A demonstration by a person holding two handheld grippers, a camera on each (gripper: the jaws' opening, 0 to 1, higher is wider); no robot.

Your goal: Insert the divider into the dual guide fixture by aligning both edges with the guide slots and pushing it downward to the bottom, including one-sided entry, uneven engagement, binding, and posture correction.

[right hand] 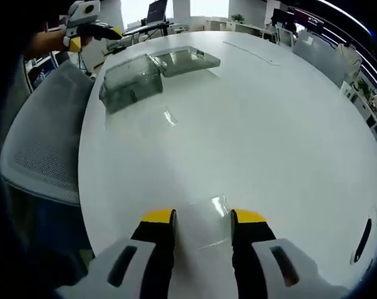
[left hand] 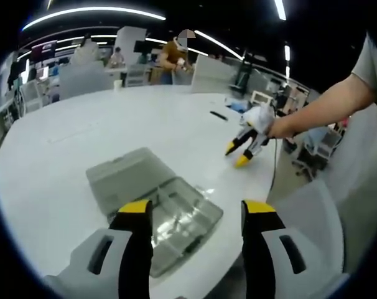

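The fixture is a clear grey plastic case lying open on the white table, its slotted tray [left hand: 185, 218] beside its flat lid [left hand: 123, 177]. My left gripper [left hand: 196, 212] hovers just above the tray, open, nothing between its jaws. Further along the table a hand holds my right gripper [left hand: 238, 154] with its yellow tips down at the tabletop. In the right gripper view, my right gripper [right hand: 203, 218] is open, its jaws either side of a clear divider sheet [right hand: 208, 225] lying flat. The case [right hand: 151, 71] lies far off, with the left gripper [right hand: 92, 31] over its edge.
A second small clear piece [right hand: 170, 117] lies on the table between the case and the divider. A grey mesh chair [right hand: 42, 149] stands at the table edge. A black pen-like object [left hand: 218, 115] lies further away. People sit at desks in the background.
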